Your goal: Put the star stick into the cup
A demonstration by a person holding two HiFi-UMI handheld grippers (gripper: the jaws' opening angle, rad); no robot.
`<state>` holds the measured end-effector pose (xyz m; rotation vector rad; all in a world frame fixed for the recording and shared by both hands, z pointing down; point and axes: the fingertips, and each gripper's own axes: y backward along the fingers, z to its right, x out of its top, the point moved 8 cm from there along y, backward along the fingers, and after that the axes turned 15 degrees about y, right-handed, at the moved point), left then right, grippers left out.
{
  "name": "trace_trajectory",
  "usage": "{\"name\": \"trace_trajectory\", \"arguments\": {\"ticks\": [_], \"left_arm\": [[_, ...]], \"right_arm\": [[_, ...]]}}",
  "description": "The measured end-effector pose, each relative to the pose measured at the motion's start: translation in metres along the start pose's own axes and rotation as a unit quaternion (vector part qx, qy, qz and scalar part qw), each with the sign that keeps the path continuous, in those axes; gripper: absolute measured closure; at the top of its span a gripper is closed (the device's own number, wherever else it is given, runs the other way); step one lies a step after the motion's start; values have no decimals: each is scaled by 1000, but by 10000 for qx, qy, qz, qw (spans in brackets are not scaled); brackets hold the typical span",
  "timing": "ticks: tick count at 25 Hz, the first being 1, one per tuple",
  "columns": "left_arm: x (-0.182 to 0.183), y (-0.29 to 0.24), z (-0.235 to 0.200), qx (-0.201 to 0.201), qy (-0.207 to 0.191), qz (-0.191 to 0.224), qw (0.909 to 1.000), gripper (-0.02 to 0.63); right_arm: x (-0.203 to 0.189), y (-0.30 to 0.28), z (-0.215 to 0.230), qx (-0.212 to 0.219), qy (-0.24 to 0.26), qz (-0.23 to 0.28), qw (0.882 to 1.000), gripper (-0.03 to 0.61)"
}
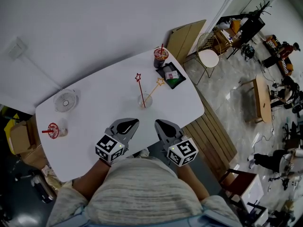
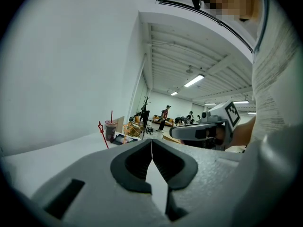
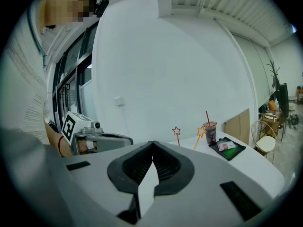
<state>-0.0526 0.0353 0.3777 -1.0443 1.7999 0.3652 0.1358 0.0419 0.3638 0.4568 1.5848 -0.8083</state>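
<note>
And there it is: the red star stick [image 1: 140, 90] stands upright in the clear cup [image 1: 145, 101] at the middle of the surface [image 1: 94, 108], with the yellow star stick [image 1: 154, 91] beside it in the same cup, leaning right. The job looks done. The left gripper [image 1: 134, 122] and right gripper [image 1: 159, 123] hang over the near edge, well apart from the cup, fingers pressed together on nothing. I'd say nothing is left to place.

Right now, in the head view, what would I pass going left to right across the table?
small fan → clear cup holding two star sticks → black tray
</note>
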Motion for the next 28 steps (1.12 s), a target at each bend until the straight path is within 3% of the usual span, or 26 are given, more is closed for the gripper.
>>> {"name": "trace_trajectory", "arguments": {"ticks": [28], "left_arm": [[1,-2,5,228,25,25,9997,598]], "right_arm": [[-11,-2,13,192,-263,-17,9995,569]]}}
